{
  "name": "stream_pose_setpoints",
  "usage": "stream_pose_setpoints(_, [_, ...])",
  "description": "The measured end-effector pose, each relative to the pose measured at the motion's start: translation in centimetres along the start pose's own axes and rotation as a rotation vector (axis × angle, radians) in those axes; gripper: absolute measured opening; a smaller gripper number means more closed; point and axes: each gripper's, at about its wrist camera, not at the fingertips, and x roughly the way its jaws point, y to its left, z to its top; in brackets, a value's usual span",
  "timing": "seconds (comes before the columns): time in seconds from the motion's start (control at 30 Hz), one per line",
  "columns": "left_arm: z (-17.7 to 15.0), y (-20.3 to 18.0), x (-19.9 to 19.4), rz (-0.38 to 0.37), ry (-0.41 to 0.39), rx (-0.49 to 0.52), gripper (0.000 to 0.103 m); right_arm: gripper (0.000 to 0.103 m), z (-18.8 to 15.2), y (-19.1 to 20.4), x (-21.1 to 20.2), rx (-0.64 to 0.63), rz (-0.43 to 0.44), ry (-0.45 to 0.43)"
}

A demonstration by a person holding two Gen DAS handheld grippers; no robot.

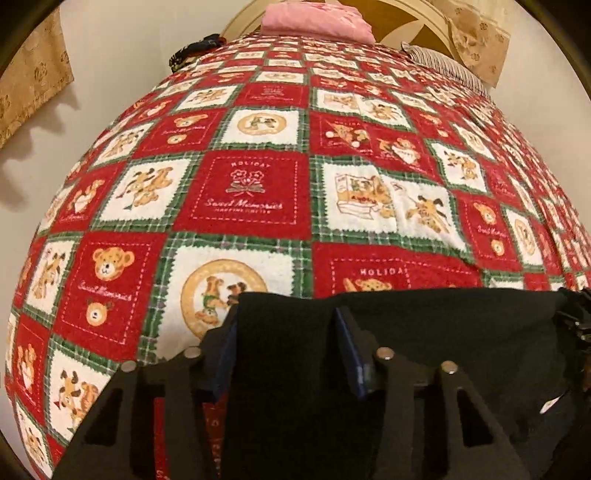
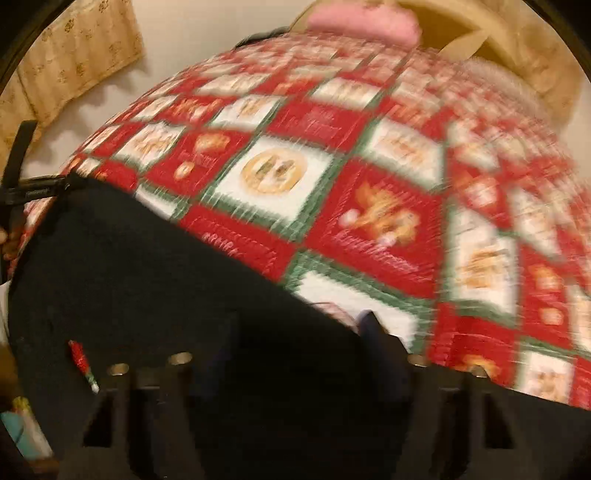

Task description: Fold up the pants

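The black pants lie along the bottom of both views on a red teddy-bear blanket. The left gripper has its two blue pads around the pants' edge, partly open. The right gripper is blurry; I cannot tell its state.

The pants lie on the blanket along the lower edge of the left wrist frame, between the left gripper's fingers. A pillow sits at the top centre, beyond the blanket; a curtain hangs upper left.
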Motion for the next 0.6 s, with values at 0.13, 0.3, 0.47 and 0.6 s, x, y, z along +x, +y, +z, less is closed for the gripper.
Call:
stream_pose_setpoints(0.13, [0.2, -0.6, -0.5, -0.036, 0.001, -0.018, 0.022, 0.008, 0.2, 1.1, -1.4, -0.031, 0.065, 0.034])
stream_pose_setpoints(0.3, [0.7, -0.4, -4.3, -0.097, -0.107, -0.084, 0.021, 0.007, 0.4, 2.4, -8.1, -0.020, 0.037, -0.165])
stream_pose_setpoints(0.47, [-1.6, 1.2, -12.1, -0.187, -0.321, -0.153, 0.021, 0.007, -3.2, 6.9, -16.1, -0.131, 0.097, -0.372])
stream_pose_setpoints(0.6, [-6.2, 2.3, -16.5, -0.232, -0.442, -0.165, 0.022, 0.007, -7.9, 10.4, -18.2, -0.185, 0.163, -0.384])
